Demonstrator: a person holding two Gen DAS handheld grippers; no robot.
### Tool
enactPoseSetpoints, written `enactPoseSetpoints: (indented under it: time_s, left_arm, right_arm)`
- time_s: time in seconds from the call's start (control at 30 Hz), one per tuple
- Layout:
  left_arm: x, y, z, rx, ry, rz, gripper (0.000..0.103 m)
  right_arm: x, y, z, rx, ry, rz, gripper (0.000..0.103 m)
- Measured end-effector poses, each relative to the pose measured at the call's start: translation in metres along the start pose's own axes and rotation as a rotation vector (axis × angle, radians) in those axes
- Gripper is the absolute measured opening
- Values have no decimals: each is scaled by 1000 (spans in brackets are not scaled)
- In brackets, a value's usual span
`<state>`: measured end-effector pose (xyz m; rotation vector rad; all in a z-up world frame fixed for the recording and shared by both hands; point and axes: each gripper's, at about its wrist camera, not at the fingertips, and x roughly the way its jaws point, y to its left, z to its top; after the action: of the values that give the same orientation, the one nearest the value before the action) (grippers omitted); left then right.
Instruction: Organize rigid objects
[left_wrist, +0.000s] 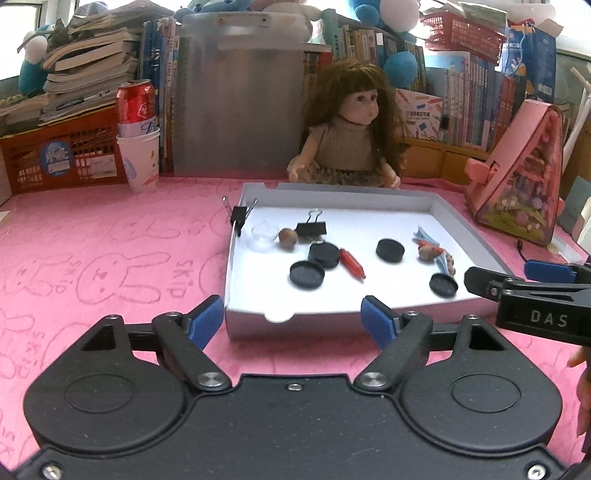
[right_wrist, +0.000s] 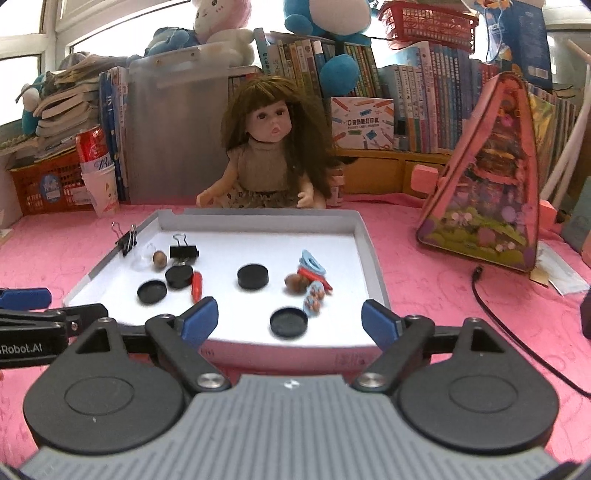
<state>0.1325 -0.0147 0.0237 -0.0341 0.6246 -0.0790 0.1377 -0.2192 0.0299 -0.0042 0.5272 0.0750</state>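
Rigid odds and ends lie scattered across the white tray (right_wrist: 371, 254), which sits on the pink desk (left_wrist: 110, 258) in front of a doll (right_wrist: 267, 155). In the right wrist view, a black binder clip (right_wrist: 183, 252) lies at about ten o'clock inside the tray, a second binder clip (right_wrist: 127, 240) grips its left wall, and a nut (right_wrist: 159, 257) and a small clear cup (right_wrist: 142, 263) rest between them. Black round caps (right_wrist: 252, 276) are spread from the centre towards six and eight o'clock; a red piece (right_wrist: 197, 286) lies beside the left pair. At three o'clock sits a jumble of pale blue and red bits with another nut (right_wrist: 295, 284).

Nothing looks grouped yet, so sorting seems barely begun, or these may simply have been dropped in; which, I cannot say. No separate compartments are visible.

Both tools hover at the tray's near edge. The left gripper (left_wrist: 291, 315) has wide jaws with nothing between them; so does the right gripper (right_wrist: 290, 317).

That blue-and-red jumble is too small to identify, the clear cup nearly vanishes against the white, and the tray's near wall is partly hidden behind the gripper fingers.
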Motion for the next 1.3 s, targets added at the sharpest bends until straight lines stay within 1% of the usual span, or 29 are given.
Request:
enactPoseSetpoints:
  time_s: [0.23,0.43,0.57,0.77,0.83,0.97,1.03,1.17,1.3]
  left_arm:
    - [-2,0,-18,11,20,10,81]
    - [6,1,-30,5,52,26,82]
    - [14,3,-35,-2,74,40,82]
    - [20,1,-37,15,60,62,86]
    - [21,1,-38,20,58,64,88]
    - [25,1,-38,18,61,59,92]
    - [26,0,-38,24,66,53,95]
    - [27,0,-38,26,70,56,97]
    - [28,-1,-38,28,77,52,102]
  right_arm:
    - [-8,1,-21,-19,20,-15,94]
    - [-1,0,-32,-12,66,-23,95]
    - [5,1,-37,-14,87,-35,98]
    - [15,1,-43,0,116,-49,98]
    - [19,1,-43,1,140,-46,99]
    - [22,0,-44,12,153,-44,103]
    - [22,1,-44,6,155,-45,103]
    - [23,2,-44,3,158,-47,103]
    - [23,2,-44,4,158,-47,103]
